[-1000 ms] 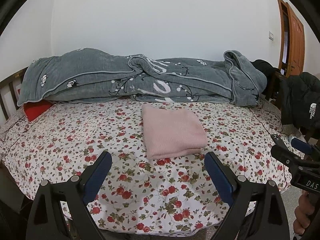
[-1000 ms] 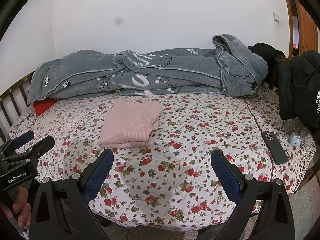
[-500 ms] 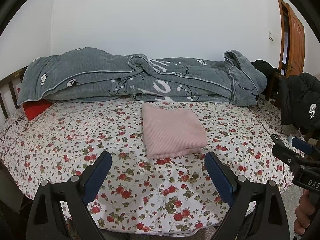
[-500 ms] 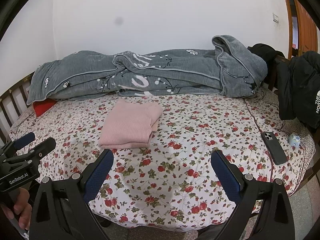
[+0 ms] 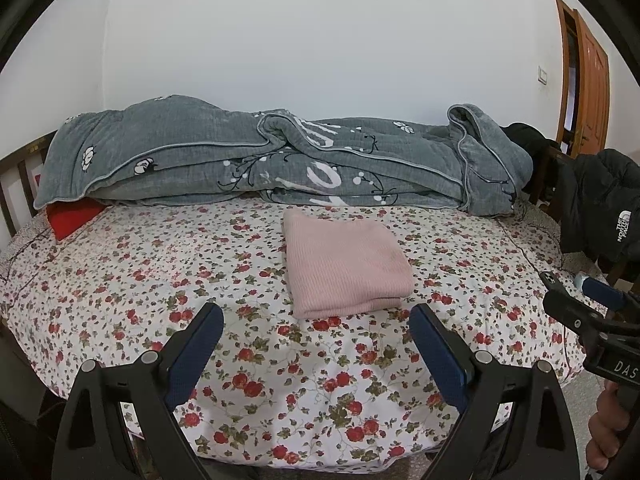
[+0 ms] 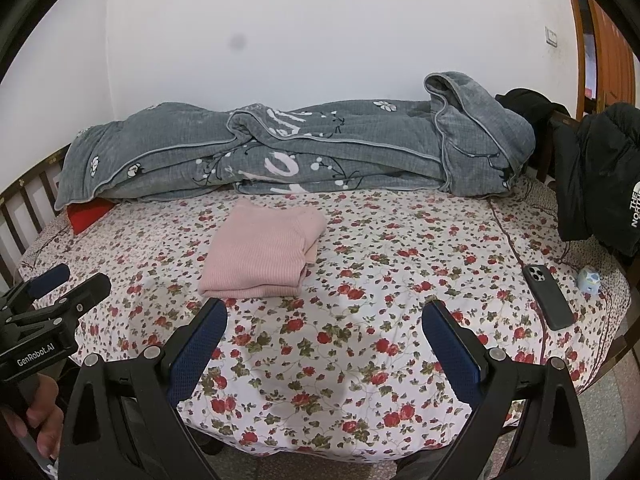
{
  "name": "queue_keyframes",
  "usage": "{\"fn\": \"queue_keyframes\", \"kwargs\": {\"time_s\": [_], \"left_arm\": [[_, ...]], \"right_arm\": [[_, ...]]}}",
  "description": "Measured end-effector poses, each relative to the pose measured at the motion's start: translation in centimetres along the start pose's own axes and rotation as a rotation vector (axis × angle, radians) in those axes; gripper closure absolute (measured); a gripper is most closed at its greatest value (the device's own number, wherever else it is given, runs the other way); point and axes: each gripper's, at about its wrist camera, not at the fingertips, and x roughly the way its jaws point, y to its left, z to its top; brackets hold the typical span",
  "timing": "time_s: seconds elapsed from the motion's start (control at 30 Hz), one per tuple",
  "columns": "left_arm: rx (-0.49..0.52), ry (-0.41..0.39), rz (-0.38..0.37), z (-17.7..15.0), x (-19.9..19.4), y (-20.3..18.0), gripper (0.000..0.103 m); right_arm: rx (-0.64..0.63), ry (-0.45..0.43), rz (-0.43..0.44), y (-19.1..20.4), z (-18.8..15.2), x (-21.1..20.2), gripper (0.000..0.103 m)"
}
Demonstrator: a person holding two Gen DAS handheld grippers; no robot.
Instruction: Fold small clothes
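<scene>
Nearest to us, the left gripper (image 5: 316,316) hangs over the near edge of the bed (image 5: 120,280), its blue-padded fingers (image 5: 196,344) spread wide with nothing between them. The right gripper (image 6: 324,314) takes the same pose beside it, jaws wide and empty, both units level and aimed across the mattress. Each one appears at the margin of the other's view, and part of the hand gripping each handle shows there. Just beyond the fingertips lies the folded pink garment (image 5: 344,262), flat on the floral sheet, clear of both grippers: directly ahead of the left unit and ahead and to the left of the right unit. On the right side of the sheet we see a dark phone (image 6: 548,296) beside a small pale object (image 6: 588,279). Farther back, a grey quilt (image 5: 280,160) is bunched along the wall, with a red item (image 5: 72,216) showing under its left end. A black jacket (image 6: 600,176) hangs at the far right.
</scene>
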Motion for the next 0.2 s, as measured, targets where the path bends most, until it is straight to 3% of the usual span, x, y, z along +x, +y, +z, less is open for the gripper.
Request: {"fn": "queue_keyframes", "kwargs": {"time_s": [0.2], "left_arm": [[0.002,-0.001,-0.010,0.19,-0.09,0.01,0.008]], "right_arm": [[0.001,0.000,0.002,0.06,0.08,-0.01,0.006]]}}
